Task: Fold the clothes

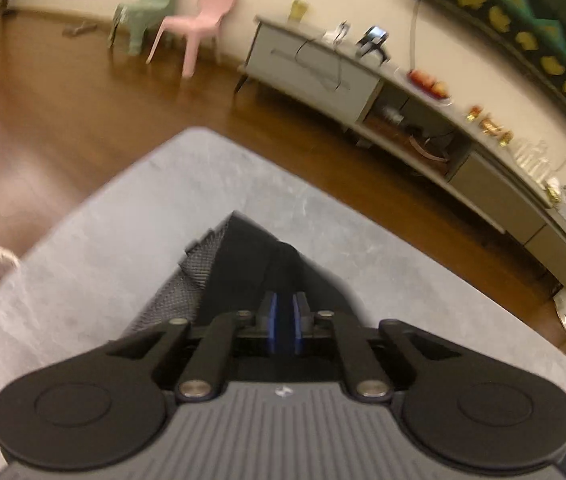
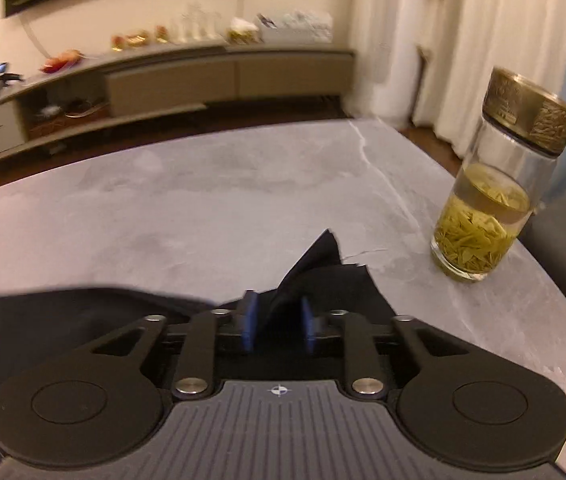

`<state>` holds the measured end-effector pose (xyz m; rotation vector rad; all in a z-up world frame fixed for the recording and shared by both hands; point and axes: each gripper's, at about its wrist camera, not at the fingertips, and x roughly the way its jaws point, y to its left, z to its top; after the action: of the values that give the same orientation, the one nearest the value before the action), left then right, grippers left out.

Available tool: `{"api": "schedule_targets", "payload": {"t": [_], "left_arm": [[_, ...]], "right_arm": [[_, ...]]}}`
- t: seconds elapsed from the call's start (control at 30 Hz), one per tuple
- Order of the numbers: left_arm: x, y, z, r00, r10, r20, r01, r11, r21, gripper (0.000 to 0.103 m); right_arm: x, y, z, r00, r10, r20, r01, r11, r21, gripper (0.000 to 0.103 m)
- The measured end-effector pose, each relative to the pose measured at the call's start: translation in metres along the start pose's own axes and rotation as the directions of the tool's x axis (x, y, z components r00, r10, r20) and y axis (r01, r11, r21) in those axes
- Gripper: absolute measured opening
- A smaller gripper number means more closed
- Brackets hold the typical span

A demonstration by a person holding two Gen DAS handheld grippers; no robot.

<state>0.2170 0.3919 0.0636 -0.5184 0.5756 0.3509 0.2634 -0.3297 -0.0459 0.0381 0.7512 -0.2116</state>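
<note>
Black cloth is lying on the grey stone table, pinched at two spots.

Over on the left, the left gripper is clenching a fold of the dark garment, its blue pads nearly meeting, with a patch of mesh lining showing beside it. The right gripper is clamping a peaked corner of the same garment. A glass jar of tea leaves is standing near that corner, by the table's edge.

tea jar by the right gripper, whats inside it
The tea jar holds yellow-green leaves in pale liquid, filling the lower half; under its bronze lid nothing shows.
</note>
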Motion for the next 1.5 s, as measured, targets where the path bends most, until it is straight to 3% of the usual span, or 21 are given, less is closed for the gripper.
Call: {"api": "schedule_targets", "payload": {"t": [0.13,0.2,0.3,0.37,0.47,0.57,0.63,0.73,0.83,0.87,0.9,0.97,1.07,1.1,1.13,1.17,1.2,1.23,1.3,1.4,1.5], "left_arm": [[0.025,0.018,-0.01,0.999,0.008,-0.054,-0.007,1.0,0.017,0.013],[-0.006,0.036,-0.023,1.0,-0.014,-0.021,0.015,1.0,0.027,0.015],[-0.043,0.056,-0.057,0.998,-0.054,-0.045,0.054,0.998,0.008,0.028],[-0.056,0.072,-0.08,0.996,-0.051,-0.072,0.048,0.998,-0.032,0.029],[-0.075,0.095,-0.106,0.996,-0.039,-0.086,0.031,0.996,-0.086,0.029],[-0.092,0.11,-0.115,0.996,0.018,-0.083,-0.025,0.996,-0.089,0.029],[-0.098,0.118,-0.112,0.998,0.028,-0.06,-0.035,0.992,-0.12,0.03],[-0.1,0.127,-0.107,0.999,0.028,-0.046,-0.035,0.988,-0.153,0.03],[-0.099,0.133,-0.111,0.998,0.015,-0.058,-0.024,0.987,-0.162,0.031],[-0.099,0.134,-0.114,0.998,0.009,-0.064,-0.019,0.987,-0.161,0.031],[-0.104,0.14,-0.123,0.998,0.003,-0.069,-0.014,0.987,-0.158,0.031],[-0.104,0.141,-0.129,0.997,0.004,-0.079,-0.015,0.99,-0.14,0.03],[-0.104,0.144,-0.132,0.997,0.016,-0.071,-0.024,0.993,-0.113,0.03],[-0.104,0.146,-0.132,0.998,0.02,-0.067,-0.027,0.994,-0.109,0.03],[-0.104,0.15,-0.131,0.998,0.018,-0.064,-0.025,0.994,-0.11,0.03],[-0.105,0.154,-0.129,0.998,0.015,-0.062,-0.022,0.993,-0.112,0.03],[-0.105,0.158,-0.128,0.998,0.013,-0.059,-0.02,0.994,-0.112,0.03],[-0.106,0.161,-0.125,0.999,0.017,-0.052,-0.022,0.996,-0.092,0.03],[-0.108,0.165,-0.12,0.999,0.027,-0.037,-0.028,0.998,-0.048,0.03],[-0.104,0.16,-0.117,0.992,0.127,-0.008,-0.124,0.975,0.185,0.031],[-0.092,0.156,-0.128,0.982,0.188,-0.032,-0.167,0.928,0.334,0.029]], "right_arm": [[-0.023,0.008,-0.009,0.999,0.046,0.01,-0.045,0.994,-0.104,0.036],[-0.032,0.009,-0.009,0.998,0.068,0.012,-0.067,0.995,-0.08,0.037],[-0.045,0.015,-0.011,0.994,0.104,0.013,-0.104,0.994,-0.042,0.037],[-0.061,0.028,-0.017,0.989,0.146,0.024,-0.145,0.989,-0.039,0.039],[-0.102,0.073,-0.036,0.972,0.23,0.059,-0.22,0.966,-0.135,0.05],[-0.153,0.142,-0.066,0.93,0.358,0.082,-0.316,0.894,-0.317,0.059],[-0.197,0.198,-0.089,0.87,0.486,0.086,-0.399,0.796,-0.455,0.063],[-0.27,0.282,-0.12,0.744,0.665,0.072,-0.464,0.59,-0.661,0.076],[-0.336,0.371,-0.145,0.608,0.793,0.046,-0.372,0.336,-0.865,0.082],[-0.353,0.402,-0.153,0.577,0.816,0.033,-0.3,0.249,-0.921,0.083],[-0.362,0.43,-0.159,0.568,0.823,0.015,-0.237,0.181,-0.955,0.083],[-0.366,0.486,-0.174,0.598,0.8,-0.048,-0.114,0.026,-0.993,0.083],[-0.333,0.554,-0.201,0.753,0.649,-0.112,0.067,-0.244,-0.968,0.076],[-0.319,0.57,-0.208,0.806,0.579,-0.123,0.091,-0.326,-0.941,0.052],[-0.305,0.586,-0.213,0.853,0.507,-0.126,0.103,-0.399,-0.911,0.012],[-0.296,0.595,-0.204,0.877,0.463,-0.131,0.074,-0.397,-0.915,0.009],[-0.294,0.6,-0.189,0.872,0.469,-0.141,0.036,-0.349,-0.937,0.009],[-0.296,0.601,-0.168,0.853,0.498,-0.157,-0.026,-0.259,-0.965,0.008],[-0.294,0.591,-0.12,0.807,0.57,-0.156,-0.182,-0.011,-0.983,0.008],[-0.265,0.557,-0.072,0.791,0.604,-0.097,-0.367,0.342,-0.865,0.008],[-0.232,0.53,-0.054,0.768,0.623,-0.151,-0.548,0.516,-0.658,0.008]]}}
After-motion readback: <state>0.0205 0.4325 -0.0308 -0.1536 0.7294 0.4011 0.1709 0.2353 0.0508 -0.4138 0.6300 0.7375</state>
